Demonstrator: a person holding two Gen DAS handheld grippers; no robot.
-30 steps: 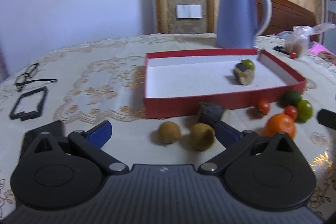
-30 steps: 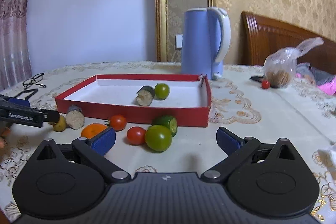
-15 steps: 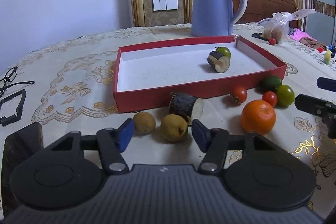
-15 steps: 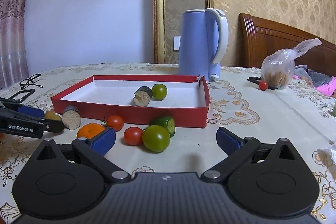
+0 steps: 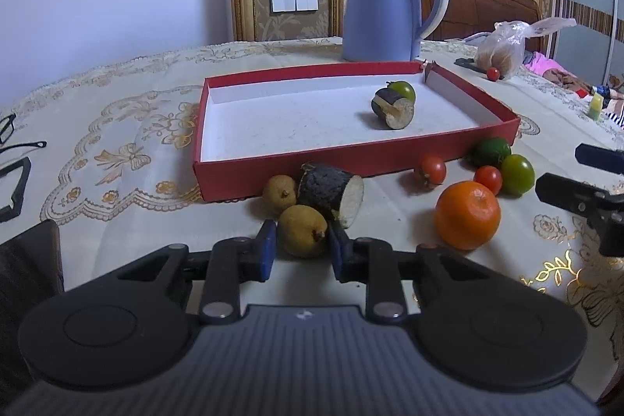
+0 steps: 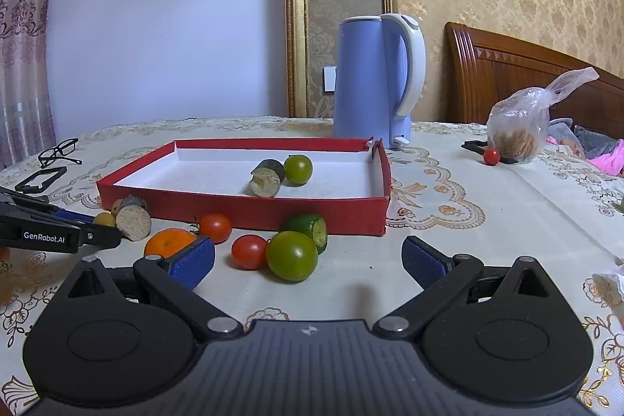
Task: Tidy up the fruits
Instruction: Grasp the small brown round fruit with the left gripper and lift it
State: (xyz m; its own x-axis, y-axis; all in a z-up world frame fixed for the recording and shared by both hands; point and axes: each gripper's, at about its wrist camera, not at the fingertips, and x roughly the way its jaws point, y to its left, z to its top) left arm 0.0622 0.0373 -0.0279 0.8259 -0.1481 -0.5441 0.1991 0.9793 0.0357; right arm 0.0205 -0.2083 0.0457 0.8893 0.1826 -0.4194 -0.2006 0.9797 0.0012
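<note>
So the left gripper point(image 5: 302, 247) has just been closing and now its blue pads sit tight on either side of the small yellow-brown fruit point(image 5: 302, 231), the near one of the pair in front of the red box point(image 5: 351, 158). It looks pinched across its fat middle, which is the right spot imo. I can't quite tell from the wrist view whether the pads are truly biting or only touching, since the fruit hides the contact.

The fruit sits on the tablecloth point(image 5: 117, 221), just beside the other yellow-brown fruit point(image 5: 280, 192) and touching or nearly touching the dark cut chunk point(image 5: 329, 192). My guess is it's light and fairly firm, with a dull skin that shouldn't slip much. It's round though, so a squeeze off centre could pop it out forwards. There's a little stem nub point(image 5: 320, 233) near the right pad, best left alone.

The right gripper point(image 6: 308, 260) is wide open with nothing in it, hanging over the green tomato point(image 6: 291, 255) and red tomato point(image 6: 249, 251). Those will be slicker and softer, so go gentle
</note>
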